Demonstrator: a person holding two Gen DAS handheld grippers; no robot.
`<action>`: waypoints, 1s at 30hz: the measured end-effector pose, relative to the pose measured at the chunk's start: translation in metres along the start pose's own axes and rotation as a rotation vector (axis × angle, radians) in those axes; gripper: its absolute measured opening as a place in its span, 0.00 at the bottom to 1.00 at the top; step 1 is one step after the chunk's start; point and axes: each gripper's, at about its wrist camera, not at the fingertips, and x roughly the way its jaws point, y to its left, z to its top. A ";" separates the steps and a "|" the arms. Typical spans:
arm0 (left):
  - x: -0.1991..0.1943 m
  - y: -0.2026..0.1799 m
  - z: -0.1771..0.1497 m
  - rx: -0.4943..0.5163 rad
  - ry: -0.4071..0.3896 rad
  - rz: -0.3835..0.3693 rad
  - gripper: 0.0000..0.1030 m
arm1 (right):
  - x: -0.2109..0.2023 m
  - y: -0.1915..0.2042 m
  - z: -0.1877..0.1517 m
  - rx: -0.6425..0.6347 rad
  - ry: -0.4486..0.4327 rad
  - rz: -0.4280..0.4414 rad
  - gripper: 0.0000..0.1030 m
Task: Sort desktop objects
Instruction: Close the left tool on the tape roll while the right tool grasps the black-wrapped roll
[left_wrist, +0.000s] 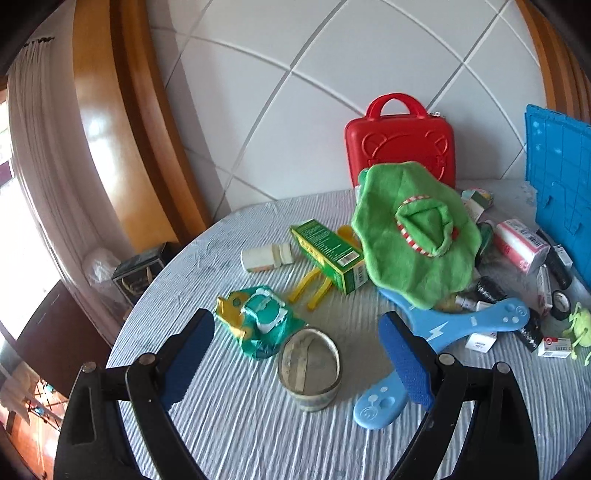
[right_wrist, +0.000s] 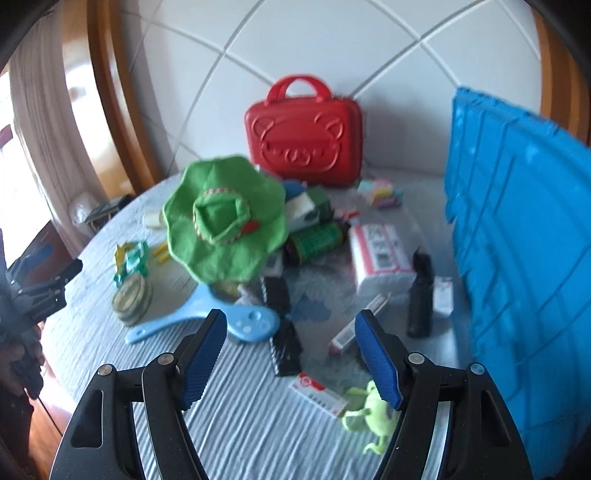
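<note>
Looking along the left tool (left_wrist: 297, 354), its two blue pads stand wide apart and grasp nothing. Between them in the picture, on the striped cloth of the bench (left_wrist: 236, 435), stands a round tin (left_wrist: 310, 369). Just beyond it lies a green wipes packet (left_wrist: 258, 317), then yellow tongs (left_wrist: 310, 291), a green carton (left_wrist: 328, 254) and a small white bottle (left_wrist: 264, 258). A green cloth hat (left_wrist: 413, 236) is draped over the main heap, in front of a red case (left_wrist: 400, 144) that stands upright against the wall. A blue paddle (left_wrist: 465, 325) lies partly under the hat, with its near end beside the right pad.

Looking along the right tool (right_wrist: 291, 354), blurred, the pads are likewise released and empty. Ahead lie a black packet (right_wrist: 286, 350), a small white box with red print (right_wrist: 317, 395) and a green plush figure (right_wrist: 369, 410) near the right pad. A tall blue crate (right_wrist: 517, 258) stands at the right edge.

The things to be sorted are thus all on the bench, none held. Risks, as judged: the hat hides part of the heap, so a reach into it could shift unseen items; the tin's broad round wall may slip between the pads; the paddle beside the left tool could be knocked in closing.
</note>
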 end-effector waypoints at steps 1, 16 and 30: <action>0.006 0.003 -0.005 -0.011 0.010 0.003 0.89 | 0.006 0.003 -0.001 -0.015 0.009 0.000 0.70; 0.123 -0.008 -0.049 0.127 0.223 -0.204 0.89 | 0.097 0.028 -0.033 -0.067 0.188 -0.020 0.77; 0.161 -0.013 -0.059 0.099 0.284 -0.253 0.89 | 0.172 0.011 -0.040 -0.108 0.318 -0.008 0.57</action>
